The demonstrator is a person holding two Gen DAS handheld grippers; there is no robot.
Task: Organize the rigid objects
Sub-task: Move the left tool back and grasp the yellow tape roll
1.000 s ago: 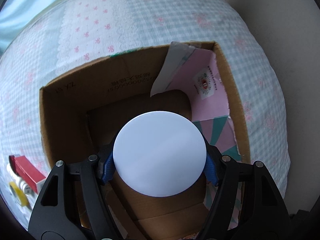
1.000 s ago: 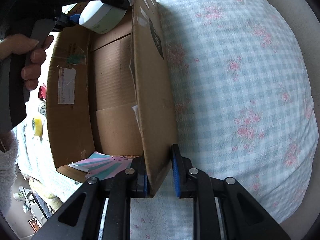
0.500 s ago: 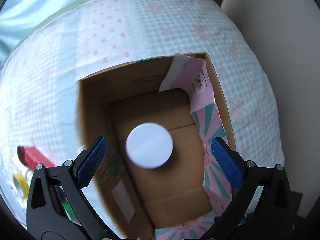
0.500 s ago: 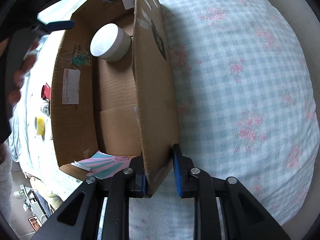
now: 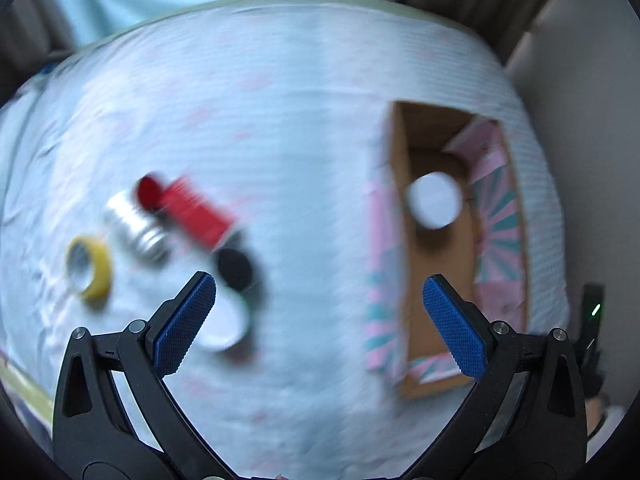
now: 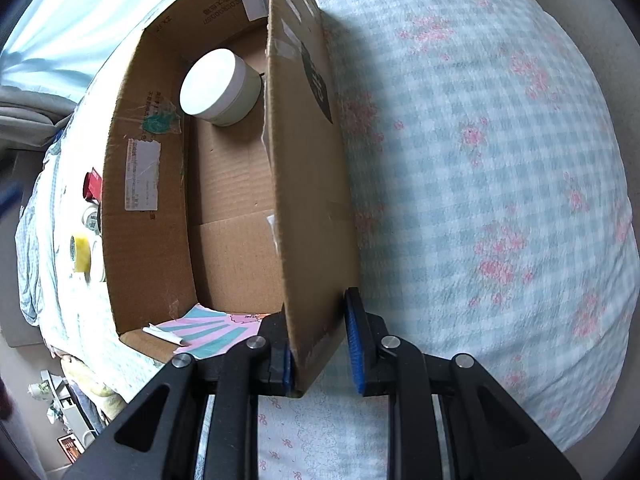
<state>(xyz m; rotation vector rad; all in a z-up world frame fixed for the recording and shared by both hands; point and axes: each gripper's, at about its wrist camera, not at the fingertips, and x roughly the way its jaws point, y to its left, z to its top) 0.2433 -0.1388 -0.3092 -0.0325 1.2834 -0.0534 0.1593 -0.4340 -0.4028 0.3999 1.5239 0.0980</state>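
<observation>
A cardboard box (image 6: 144, 208) lies on the bed; it also shows in the left wrist view (image 5: 436, 376) at the right. A white round jar (image 6: 218, 86) stands inside it at the far end, also seen in the left wrist view (image 5: 434, 204). My right gripper (image 6: 320, 344) is shut on the box's near wall (image 6: 308, 184). My left gripper (image 5: 320, 322) is open and empty above the bed, left of the box. Ahead of it lie a red box (image 5: 188, 210), a silver can (image 5: 134, 226), a yellow tape roll (image 5: 88, 272), a black lid (image 5: 236, 268) and a white round jar (image 5: 224, 328).
The bed has a pale checked cover with pink flowers (image 6: 500, 160). A pink and teal paper (image 6: 208, 332) lines the box's near end. The red box (image 6: 93, 184) and tape roll (image 6: 80, 252) lie beyond the box's left wall. A wall stands at the right.
My left gripper opened and dropped the white jar into the box. It then swung left out of the box to over the loose items. The right gripper has kept its hold.
</observation>
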